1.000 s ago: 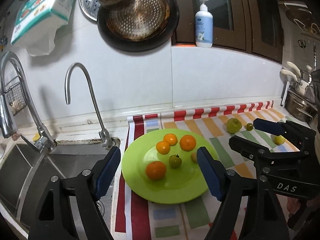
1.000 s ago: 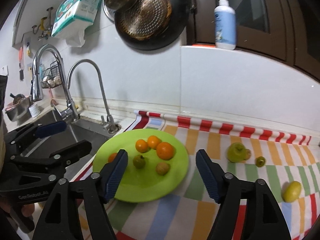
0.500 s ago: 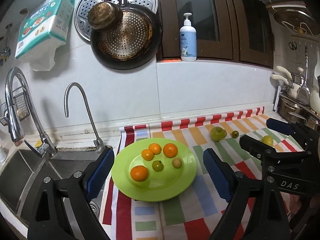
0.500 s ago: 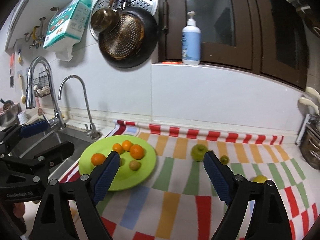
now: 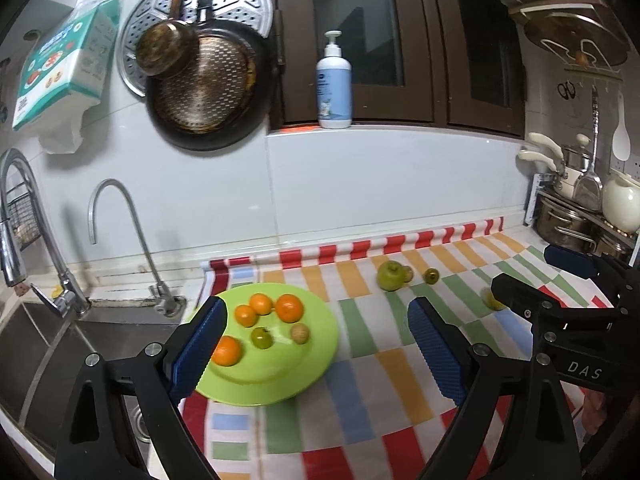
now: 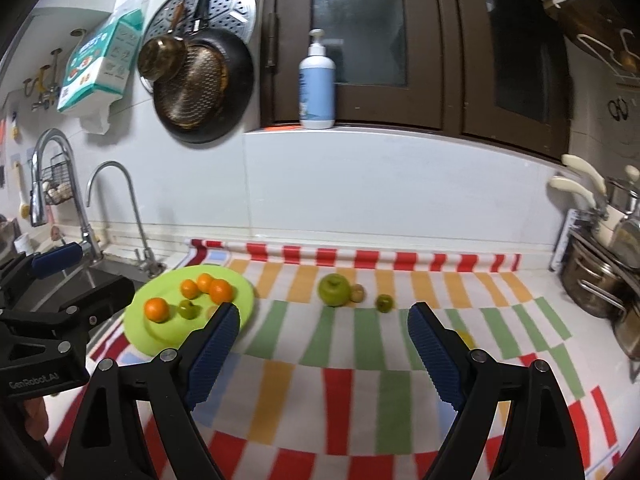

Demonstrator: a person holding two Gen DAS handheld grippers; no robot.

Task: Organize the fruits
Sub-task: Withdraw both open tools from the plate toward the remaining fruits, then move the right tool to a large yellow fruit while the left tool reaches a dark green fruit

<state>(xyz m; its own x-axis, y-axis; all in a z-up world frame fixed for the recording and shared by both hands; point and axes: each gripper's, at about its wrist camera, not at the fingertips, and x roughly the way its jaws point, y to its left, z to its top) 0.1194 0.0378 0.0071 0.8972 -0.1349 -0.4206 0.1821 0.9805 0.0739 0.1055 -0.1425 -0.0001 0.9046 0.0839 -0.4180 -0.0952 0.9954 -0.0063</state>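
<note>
A lime-green plate (image 5: 280,376) (image 6: 160,340) lies on the striped cloth beside the sink. It carries several oranges (image 5: 289,307) (image 6: 221,291), a small green fruit (image 5: 262,337) and a small brownish one (image 5: 299,333). Off the plate, a green apple (image 5: 391,276) (image 6: 334,289), a small green fruit (image 5: 431,276) (image 6: 385,303) and a half-hidden yellow lemon (image 5: 492,300) (image 6: 464,336) lie on the cloth. My left gripper (image 5: 316,308) (image 6: 100,270) hangs open, short of the plate. My right gripper (image 6: 323,314) (image 5: 528,270) is open above the cloth, nothing between its pads.
A steel sink (image 5: 48,340) with two taps (image 5: 120,240) lies left of the cloth. Pans (image 5: 204,92) hang on the wall and a soap bottle (image 5: 334,84) stands on the ledge. Pots (image 6: 600,280) crowd the right end of the counter.
Both grippers have drawn back from the plate and lifted a little, so the fruits look smaller and farther. Both pairs of jaws stand wider than a second ago.
</note>
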